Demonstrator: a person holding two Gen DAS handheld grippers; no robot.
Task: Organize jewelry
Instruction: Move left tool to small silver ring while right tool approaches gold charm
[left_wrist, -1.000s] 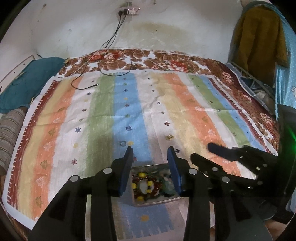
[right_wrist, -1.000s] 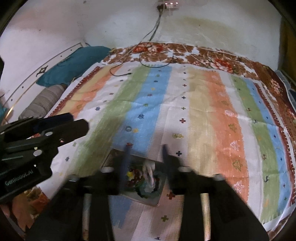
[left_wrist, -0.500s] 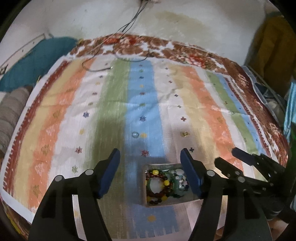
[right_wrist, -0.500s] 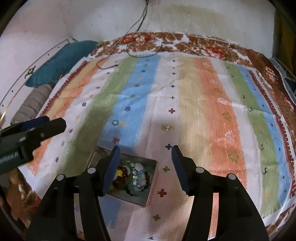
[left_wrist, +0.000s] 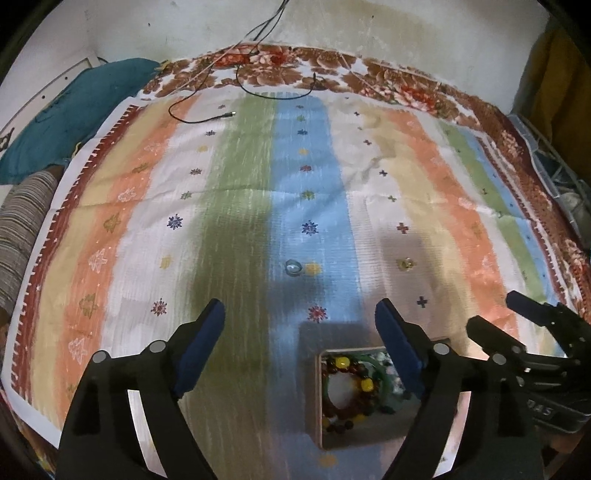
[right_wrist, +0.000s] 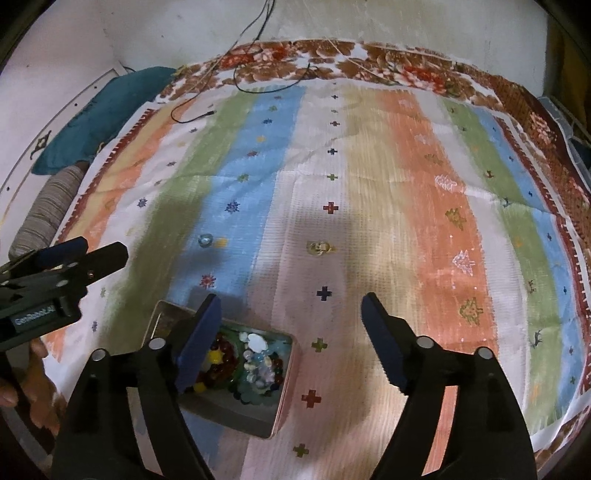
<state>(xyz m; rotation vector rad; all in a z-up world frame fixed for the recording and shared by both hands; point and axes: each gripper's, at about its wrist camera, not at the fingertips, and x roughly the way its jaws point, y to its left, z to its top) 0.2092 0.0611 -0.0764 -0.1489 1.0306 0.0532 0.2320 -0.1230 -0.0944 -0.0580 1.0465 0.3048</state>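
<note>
A striped bedspread covers the bed. Both the left claw and right claw hang spread and empty. Beneath sits a tin of beads; beyond lie a blue ring and gold ring.

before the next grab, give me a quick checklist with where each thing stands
1. Left gripper open and empty: ok.
2. Right gripper open and empty: ok.
3. Small blue glass ring lying loose on the striped bedspread, nothing over it: ok.
4. Small gold ornament loose on the cloth, unobstructed: ok.
5. All jewelry inside the square metal tin: not ok, two pieces remain outside.
6. Room left in the tin among the bead bracelets: cannot tell.
</note>
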